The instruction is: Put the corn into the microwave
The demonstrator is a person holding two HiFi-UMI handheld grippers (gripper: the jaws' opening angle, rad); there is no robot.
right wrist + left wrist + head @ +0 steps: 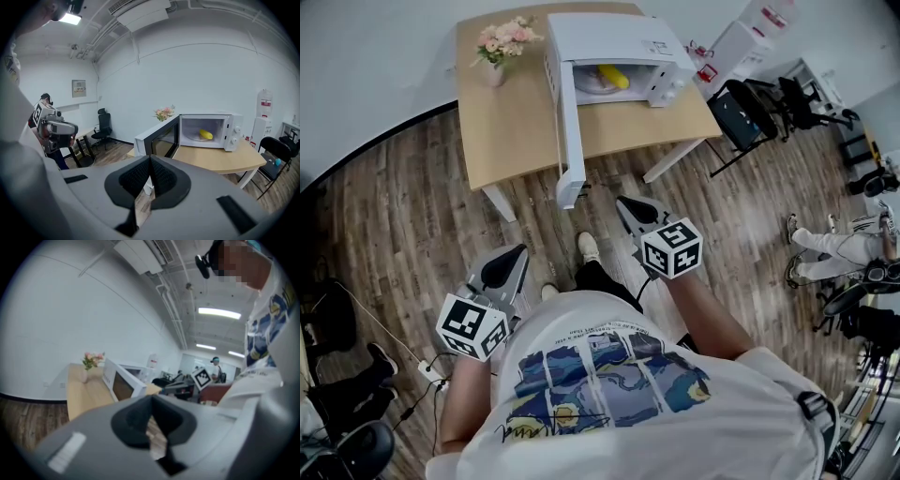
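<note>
The yellow corn (614, 75) lies on the plate inside the white microwave (619, 33), which stands on the wooden table (516, 131). The microwave door (567, 141) hangs wide open toward me. In the right gripper view the corn (205, 135) shows in the lit cavity behind the door (159, 138). Both grippers are held low near my body, well short of the table. My left gripper (520, 253) and right gripper (624, 202) are shut with nothing between their pads. The left gripper view shows the microwave (124, 383) from its door side, and the corn is hidden there.
A vase of pink flowers (494, 52) stands at the table's back left corner. Black chairs (741, 112) sit right of the table, and a seated person (834, 246) is further right. Cables and a power strip (427, 370) lie on the wooden floor at left.
</note>
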